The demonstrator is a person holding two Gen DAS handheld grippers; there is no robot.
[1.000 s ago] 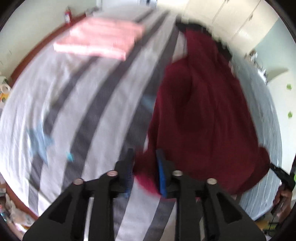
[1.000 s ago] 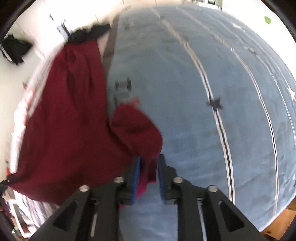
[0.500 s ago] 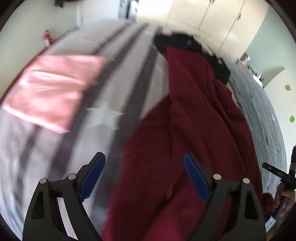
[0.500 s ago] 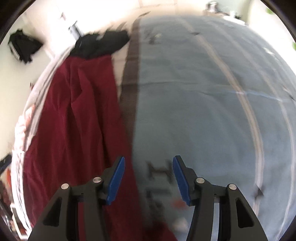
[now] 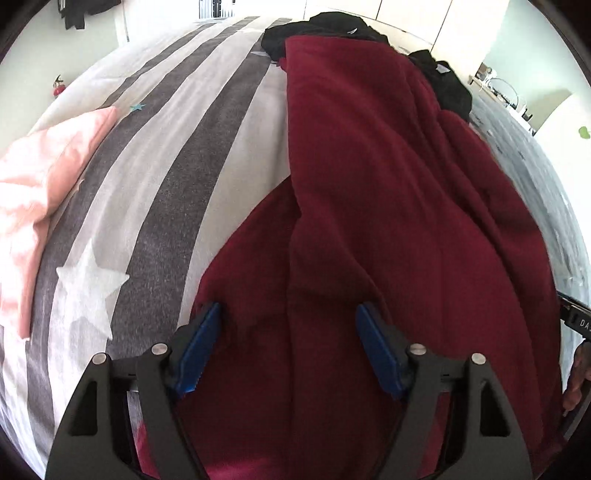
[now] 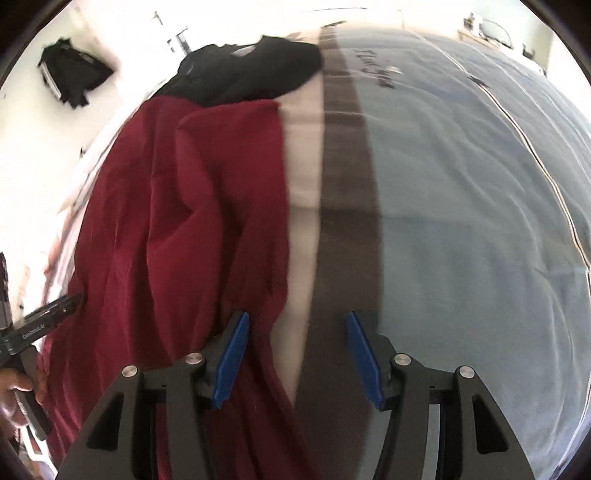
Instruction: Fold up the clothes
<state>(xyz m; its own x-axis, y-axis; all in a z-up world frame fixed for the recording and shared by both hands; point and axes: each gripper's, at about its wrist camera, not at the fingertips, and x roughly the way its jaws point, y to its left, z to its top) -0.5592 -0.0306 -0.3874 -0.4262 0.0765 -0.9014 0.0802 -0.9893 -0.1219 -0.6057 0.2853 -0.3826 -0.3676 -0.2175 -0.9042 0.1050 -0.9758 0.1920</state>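
Observation:
A maroon garment (image 5: pixel 388 184) lies spread lengthwise on the bed, with a fold running down its middle. My left gripper (image 5: pixel 288 308) hovers over its near left part with the jaws wide and closing. Cloth lies under them, but the blue pads (image 5: pixel 199 347) do not press on it. My right gripper (image 6: pixel 296 316) stands open over the maroon garment's (image 6: pixel 166 203) right edge, one finger above the cloth and the other above the bare bed cover (image 6: pixel 343 221). Nothing is held.
A black garment (image 5: pixel 325 26) lies crumpled at the far end of the maroon one. A folded pink garment (image 5: pixel 37 177) rests on the striped cover (image 5: pixel 166 147) to the left. Blue-grey bedding (image 6: pixel 461 221) stretches to the right. A hand (image 6: pixel 14 391) holds the other gripper at the left edge.
Both grippers let go of the maroon garment's corners and opened. They moved forward along the garment toward the black one, and the maroon cloth now lies on the bed.

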